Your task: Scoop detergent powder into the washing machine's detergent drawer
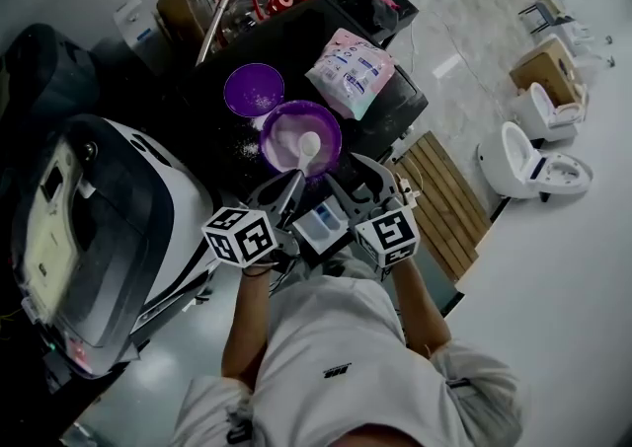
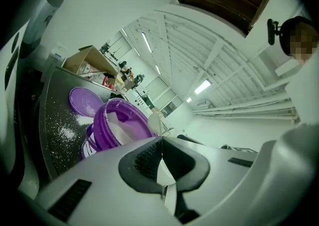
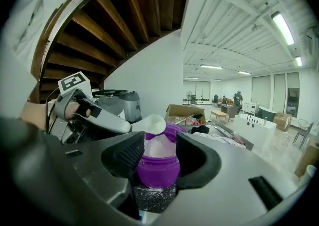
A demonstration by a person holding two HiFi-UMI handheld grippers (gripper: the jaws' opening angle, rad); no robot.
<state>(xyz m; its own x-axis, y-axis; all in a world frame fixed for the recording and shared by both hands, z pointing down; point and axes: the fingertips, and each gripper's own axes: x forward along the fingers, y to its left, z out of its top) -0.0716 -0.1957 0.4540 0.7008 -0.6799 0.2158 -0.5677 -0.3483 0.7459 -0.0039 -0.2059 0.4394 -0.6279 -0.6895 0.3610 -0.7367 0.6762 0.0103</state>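
Left gripper (image 2: 160, 142), jaws pinched on the white spoon (image 1: 309, 147) handle, spoon bowl over powder in the open purple tub (image 1: 276, 123), right gripper (image 3: 159, 155), jaws spread facing the tub, detergent drawer (image 1: 321, 226) below between both grippers, purple lid (image 1: 254, 90) beyond.

Nothing legible here: the pink-and-white plastic bag (image 1: 352, 70) near the black table's (image 1: 316, 36) far right edge carries blue print too small to read; the purple round plastic tub's (image 2: 102, 130) label is blurred.

Handle of scoop (image 2: 155, 122) largely hidden within left tool (image 2: 160, 142)
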